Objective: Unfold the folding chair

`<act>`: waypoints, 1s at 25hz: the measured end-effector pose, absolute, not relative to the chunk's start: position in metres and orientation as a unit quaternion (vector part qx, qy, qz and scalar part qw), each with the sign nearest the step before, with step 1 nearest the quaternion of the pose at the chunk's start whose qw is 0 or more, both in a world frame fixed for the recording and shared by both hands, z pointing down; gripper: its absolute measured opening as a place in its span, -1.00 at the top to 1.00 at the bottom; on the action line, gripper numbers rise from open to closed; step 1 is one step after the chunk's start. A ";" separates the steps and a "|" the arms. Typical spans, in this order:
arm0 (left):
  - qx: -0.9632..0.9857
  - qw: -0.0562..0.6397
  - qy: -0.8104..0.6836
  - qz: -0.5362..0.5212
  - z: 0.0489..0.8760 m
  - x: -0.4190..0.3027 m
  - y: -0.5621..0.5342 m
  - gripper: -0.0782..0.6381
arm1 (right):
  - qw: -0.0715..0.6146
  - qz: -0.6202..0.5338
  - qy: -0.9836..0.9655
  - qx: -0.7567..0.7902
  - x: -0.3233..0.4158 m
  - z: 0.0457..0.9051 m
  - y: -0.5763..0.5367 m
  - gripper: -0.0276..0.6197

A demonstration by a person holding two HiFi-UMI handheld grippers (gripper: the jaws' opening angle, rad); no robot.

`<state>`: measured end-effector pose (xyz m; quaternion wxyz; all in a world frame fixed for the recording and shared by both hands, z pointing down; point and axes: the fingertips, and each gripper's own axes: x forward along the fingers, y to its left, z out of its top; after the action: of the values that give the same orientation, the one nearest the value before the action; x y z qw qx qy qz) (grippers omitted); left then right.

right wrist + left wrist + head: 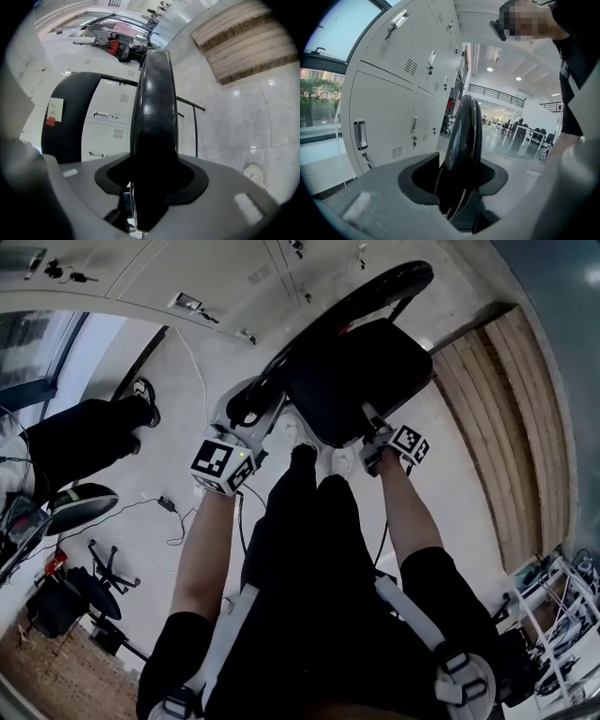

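grippers both on the folding chair (356, 371), which stands on the pale floor (469, 512) at 12 o'clock from my knees. left gripper (246, 427) at the chair's 9 o'clock, fingers clamped on the black backrest (328, 320) rim. seat (361, 381) mid-frame. right gripper (375, 439) at 4 o'clock of the seat, fingers clamped on its edge. white lockers (393, 93) at 10 o'clock in the left gripper view.
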<state>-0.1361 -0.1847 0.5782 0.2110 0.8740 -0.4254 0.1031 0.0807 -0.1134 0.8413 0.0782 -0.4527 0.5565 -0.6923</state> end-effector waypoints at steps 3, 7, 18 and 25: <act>0.872 0.211 -0.432 0.095 0.583 -0.146 -0.194 0.27 | 0.086 -0.692 0.560 -0.447 0.083 0.849 -0.111 0.27; 0.868 0.210 -0.441 0.086 0.588 -0.160 -0.207 0.28 | 0.095 -0.691 0.562 -0.444 0.083 0.858 -0.110 0.27; 0.863 0.194 -0.456 0.096 0.603 -0.172 -0.221 0.28 | 0.091 -0.695 0.549 -0.456 0.102 0.899 -0.091 0.18; 0.856 0.188 -0.474 0.085 0.613 -0.188 -0.237 0.31 | 0.047 -0.685 0.546 -0.480 0.104 0.913 -0.087 0.05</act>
<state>-0.1877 -0.2366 0.6127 0.1881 0.8562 -0.4737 0.0849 0.1037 -0.0872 0.9127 0.0473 -0.4805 0.5457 -0.6849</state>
